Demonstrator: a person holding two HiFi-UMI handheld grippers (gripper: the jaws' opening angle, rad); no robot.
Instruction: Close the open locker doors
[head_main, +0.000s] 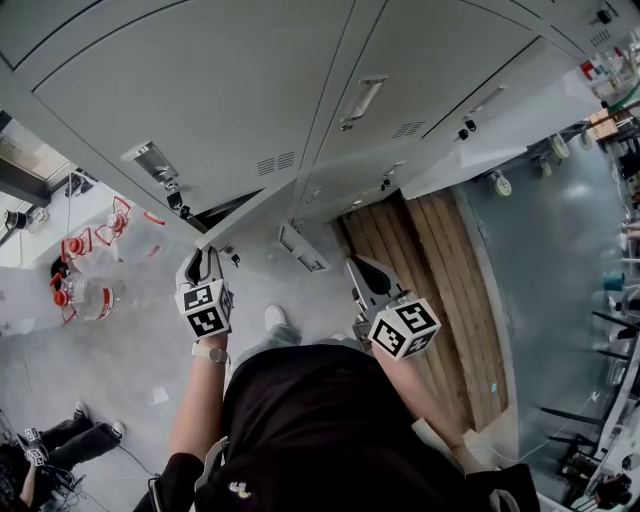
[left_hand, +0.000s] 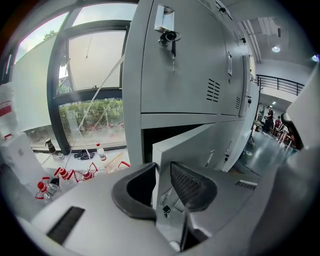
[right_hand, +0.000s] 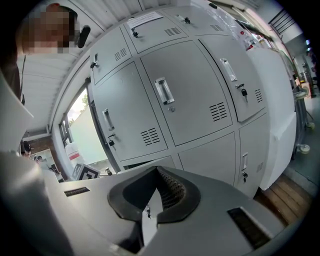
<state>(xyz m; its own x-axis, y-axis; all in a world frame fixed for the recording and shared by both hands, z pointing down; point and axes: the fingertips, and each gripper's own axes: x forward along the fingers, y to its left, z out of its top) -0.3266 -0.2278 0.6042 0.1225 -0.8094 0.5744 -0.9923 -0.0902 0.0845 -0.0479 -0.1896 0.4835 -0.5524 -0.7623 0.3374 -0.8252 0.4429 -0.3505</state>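
Grey lockers (head_main: 250, 90) fill the top of the head view. One bottom locker door (head_main: 245, 212) stands ajar, with a dark gap behind it. In the left gripper view this door (left_hand: 200, 145) swings out toward me in front of the black opening. My left gripper (head_main: 202, 258) hovers just before the door's free edge. Its jaws stand apart (left_hand: 162, 187), the door's edge shows in the gap, and no pad presses on it. My right gripper (head_main: 362, 272) is further right, facing closed doors (right_hand: 195, 95). Its fingertips meet (right_hand: 156, 172) and hold nothing.
Packs of red-capped water bottles (head_main: 85, 270) lie on the floor at left by a window (left_hand: 90, 85). A wooden platform (head_main: 440, 280) lies at right. A white cabinet on casters (head_main: 500, 130) stands against the lockers there. A person's legs (head_main: 60, 440) show at bottom left.
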